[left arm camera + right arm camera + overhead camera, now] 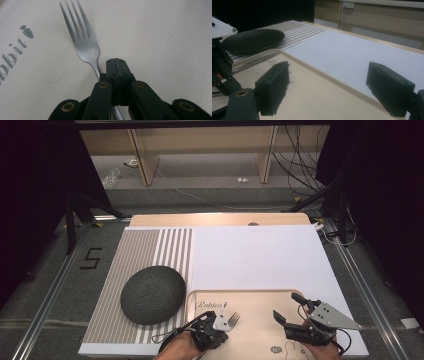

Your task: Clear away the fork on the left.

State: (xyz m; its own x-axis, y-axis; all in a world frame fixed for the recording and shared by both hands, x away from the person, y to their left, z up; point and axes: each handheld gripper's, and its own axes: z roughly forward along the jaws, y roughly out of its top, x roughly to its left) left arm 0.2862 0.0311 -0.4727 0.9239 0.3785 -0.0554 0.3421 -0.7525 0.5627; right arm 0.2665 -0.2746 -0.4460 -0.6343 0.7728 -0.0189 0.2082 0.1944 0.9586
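Note:
A silver fork (233, 319) lies low over a beige tray (260, 301) printed with a rabbit drawing, its tines pointing away from me. My left gripper (221, 324) is shut on the fork's handle. In the left gripper view the fork (87, 47) runs in under the closed jaws of the left gripper (115, 61) and comes out behind them. My right gripper (286, 305) hovers open over the tray's right half with nothing between its jaws. The right gripper view shows that gripper (328, 71) wide open above the tray (312, 95), with the fork (254, 63) at the left.
A dark rounded dome, like an upturned bowl (152, 294), sits on a grey striped mat (140, 250) left of the tray. A white mat (255, 255) covers the table beyond the tray. Shelving legs and cables lie on the floor behind the table.

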